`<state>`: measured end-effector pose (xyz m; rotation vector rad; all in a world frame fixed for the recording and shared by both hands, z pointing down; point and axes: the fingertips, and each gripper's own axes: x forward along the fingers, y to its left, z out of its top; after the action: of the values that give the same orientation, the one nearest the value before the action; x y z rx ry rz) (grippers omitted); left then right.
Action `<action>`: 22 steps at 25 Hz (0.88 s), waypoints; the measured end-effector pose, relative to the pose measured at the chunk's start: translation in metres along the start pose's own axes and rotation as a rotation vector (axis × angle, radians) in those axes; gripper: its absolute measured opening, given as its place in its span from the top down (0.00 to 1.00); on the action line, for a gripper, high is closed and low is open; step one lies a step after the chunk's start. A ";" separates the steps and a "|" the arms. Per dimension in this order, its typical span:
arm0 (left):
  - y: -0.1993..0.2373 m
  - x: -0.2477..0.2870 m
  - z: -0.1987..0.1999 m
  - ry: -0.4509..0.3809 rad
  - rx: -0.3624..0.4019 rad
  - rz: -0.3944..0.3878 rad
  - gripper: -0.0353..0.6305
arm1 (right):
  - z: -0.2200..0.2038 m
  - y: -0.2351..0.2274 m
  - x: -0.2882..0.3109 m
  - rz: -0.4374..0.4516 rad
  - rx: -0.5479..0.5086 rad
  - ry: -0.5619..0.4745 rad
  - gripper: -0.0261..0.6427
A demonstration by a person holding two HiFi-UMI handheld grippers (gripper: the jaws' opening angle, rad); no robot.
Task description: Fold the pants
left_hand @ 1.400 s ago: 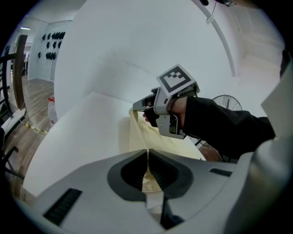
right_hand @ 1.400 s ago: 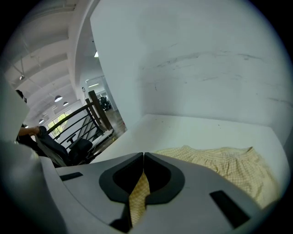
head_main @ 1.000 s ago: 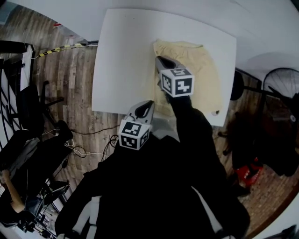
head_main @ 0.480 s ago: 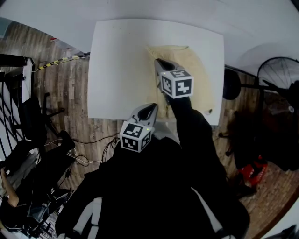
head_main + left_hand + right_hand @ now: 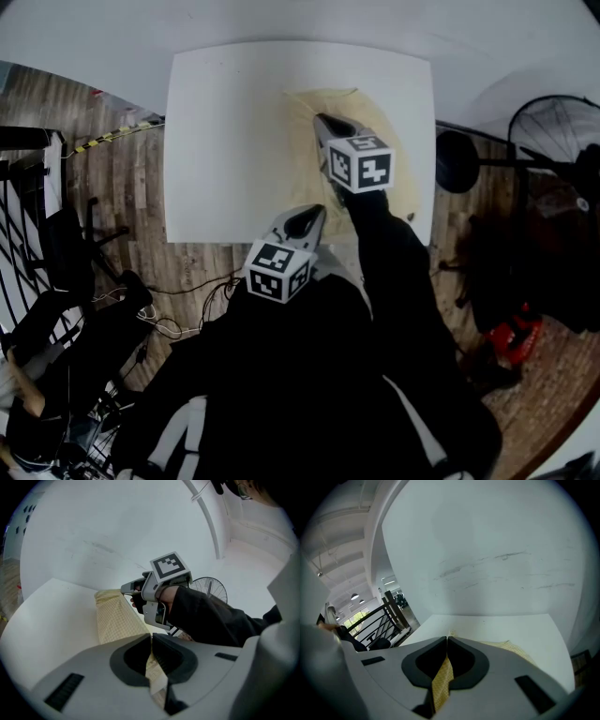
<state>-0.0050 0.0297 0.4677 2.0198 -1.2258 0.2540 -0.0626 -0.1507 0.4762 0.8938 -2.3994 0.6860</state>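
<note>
- The left gripper (image 5: pixel 151 639), closest to me, has its jaws pinched on the pale yellow checked cloth pants (image 5: pixel 382 117). It has come in a little from the near edge of the white rectangular table (image 5: pixel 234 141) since a second ago.
- The right gripper (image 5: pixel 446 641), likewise clamped on a fold of the fabric, has travelled further toward the far edge.
- The pants lie along the table's right side.
- Around it are a brown wood-plank floor (image 5: pixel 122 187), a black pedestal fan (image 5: pixel 553 131) to the right, and a white wall beyond.
</note>
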 end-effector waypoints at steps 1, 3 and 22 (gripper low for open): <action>-0.005 0.003 0.000 0.002 0.001 -0.008 0.92 | -0.001 -0.004 -0.003 -0.002 0.001 -0.001 0.94; -0.015 0.011 0.000 0.007 0.000 -0.024 0.92 | -0.002 -0.012 -0.009 -0.005 0.004 -0.004 0.94; -0.092 0.100 0.001 0.062 -0.125 -0.173 0.92 | -0.023 -0.124 -0.049 -0.065 0.069 0.012 0.94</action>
<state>0.1228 -0.0149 0.4730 1.9803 -0.9972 0.1516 0.0624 -0.1970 0.4996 0.9887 -2.3372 0.7506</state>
